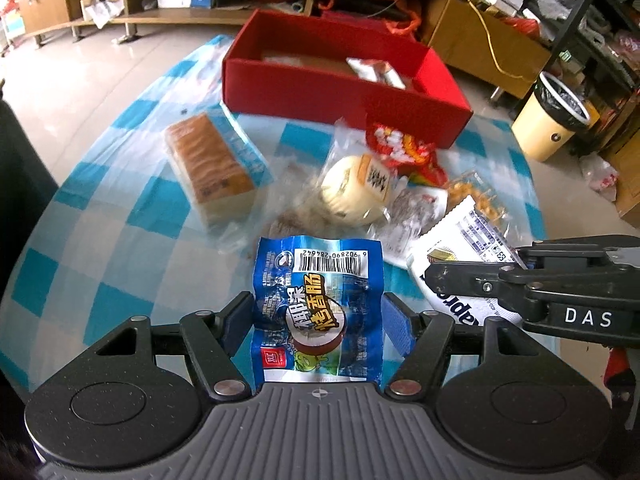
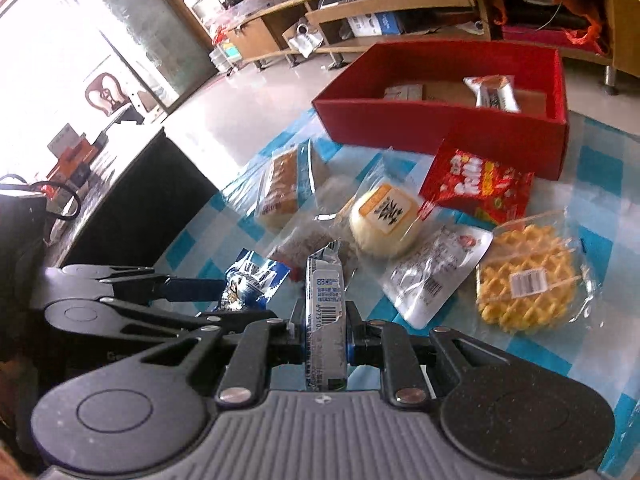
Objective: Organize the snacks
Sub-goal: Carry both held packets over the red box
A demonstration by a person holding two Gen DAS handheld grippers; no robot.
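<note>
My left gripper [image 1: 318, 320] is shut on a blue sausage packet [image 1: 318, 300], held above the blue-checked tablecloth [image 1: 100, 240]. Beside it, my right gripper [image 2: 324, 320] is shut on a white snack packet [image 2: 325, 300], gripped edge-on. The right gripper [image 1: 440, 280] and its white packet [image 1: 460, 240] also show at the right of the left wrist view. A red box [image 1: 344, 92] stands open at the far side of the table with a wrapped bar [image 2: 494, 92] inside. Between me and the box lie a sliced cake [image 1: 208, 164], a round bun [image 1: 356, 188], a red crisp bag [image 2: 480, 188] and a waffle [image 2: 528, 276].
A clear-wrapped packet [image 2: 436, 268] lies beside the waffle. A cream bin [image 1: 552, 124] stands on the floor right of the table. A black cabinet [image 2: 132, 200] sits off the table's left edge. Wooden shelves [image 1: 200, 0] line the far wall.
</note>
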